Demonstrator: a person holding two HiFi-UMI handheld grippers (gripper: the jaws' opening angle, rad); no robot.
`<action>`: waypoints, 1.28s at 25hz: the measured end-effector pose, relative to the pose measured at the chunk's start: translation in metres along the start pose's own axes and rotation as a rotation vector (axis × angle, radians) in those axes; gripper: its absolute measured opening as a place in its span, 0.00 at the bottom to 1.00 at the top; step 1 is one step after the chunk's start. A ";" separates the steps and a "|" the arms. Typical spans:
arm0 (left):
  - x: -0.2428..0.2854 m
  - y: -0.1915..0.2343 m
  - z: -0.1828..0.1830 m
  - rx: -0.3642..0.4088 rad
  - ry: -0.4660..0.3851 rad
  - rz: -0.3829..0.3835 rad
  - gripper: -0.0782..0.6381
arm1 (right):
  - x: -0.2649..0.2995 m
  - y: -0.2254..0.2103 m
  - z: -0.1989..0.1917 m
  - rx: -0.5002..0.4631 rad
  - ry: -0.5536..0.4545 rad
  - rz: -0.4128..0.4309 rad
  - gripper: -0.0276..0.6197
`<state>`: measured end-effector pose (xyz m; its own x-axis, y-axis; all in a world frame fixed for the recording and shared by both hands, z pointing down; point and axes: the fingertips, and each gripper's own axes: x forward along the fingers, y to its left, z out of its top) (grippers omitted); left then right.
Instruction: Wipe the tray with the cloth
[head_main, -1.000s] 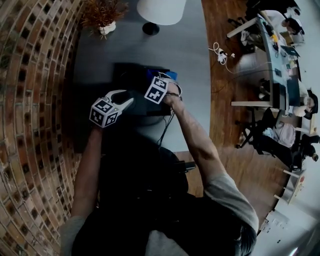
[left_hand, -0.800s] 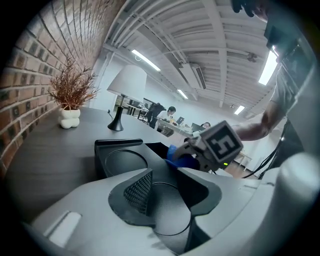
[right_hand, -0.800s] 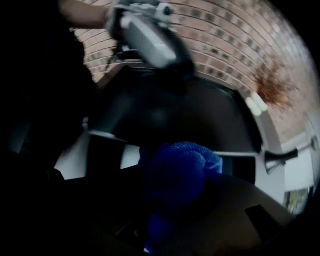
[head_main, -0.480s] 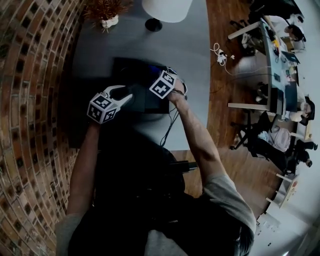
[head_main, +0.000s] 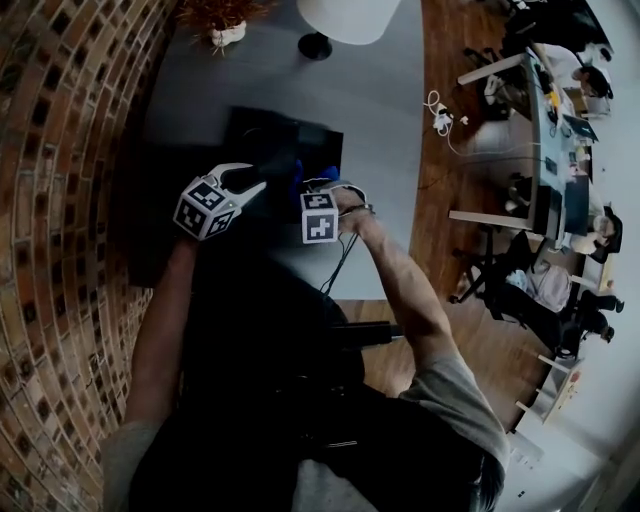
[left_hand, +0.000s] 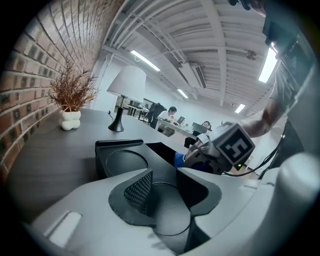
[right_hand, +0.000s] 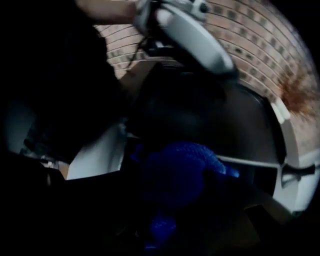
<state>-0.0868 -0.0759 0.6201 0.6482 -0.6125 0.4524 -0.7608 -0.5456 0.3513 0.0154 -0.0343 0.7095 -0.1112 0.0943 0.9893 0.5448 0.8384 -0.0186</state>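
A black tray (head_main: 285, 140) with round recesses (left_hand: 120, 160) lies on the grey table. My left gripper (head_main: 258, 178) rests at the tray's near left part. In the left gripper view its jaws (left_hand: 167, 192) stand a little apart over a round recess, with nothing clamped between them. My right gripper (head_main: 312, 188) is at the tray's near right edge. Its jaws are closing on a bunched blue cloth (right_hand: 175, 170), which presses on the dark tray surface. The cloth (left_hand: 180, 159) also shows under the right gripper's marker cube (left_hand: 231, 146).
A brick wall (head_main: 60, 150) runs along the table's left side. A white lamp (head_main: 345, 15) and a potted dry plant (head_main: 222, 25) stand at the far end. White cables (head_main: 440, 110) lie on the wooden floor to the right, beyond the table edge.
My right gripper has drawn back toward me along the tray with the blue cloth, which now shows beside it. The left gripper has hardly moved.
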 end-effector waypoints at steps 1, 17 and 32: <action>0.000 0.000 0.000 0.001 0.000 0.001 0.31 | 0.000 0.010 -0.003 -0.062 0.012 0.029 0.25; 0.002 0.000 0.002 -0.008 -0.022 0.000 0.30 | -0.014 -0.125 -0.075 -0.010 0.447 -0.450 0.25; 0.001 0.000 0.003 0.008 -0.022 0.016 0.29 | -0.045 -0.134 -0.087 -0.025 0.546 -0.478 0.27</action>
<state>-0.0858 -0.0782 0.6183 0.6364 -0.6338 0.4397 -0.7710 -0.5403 0.3371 0.0200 -0.1977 0.6799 0.0856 -0.5665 0.8196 0.5603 0.7076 0.4306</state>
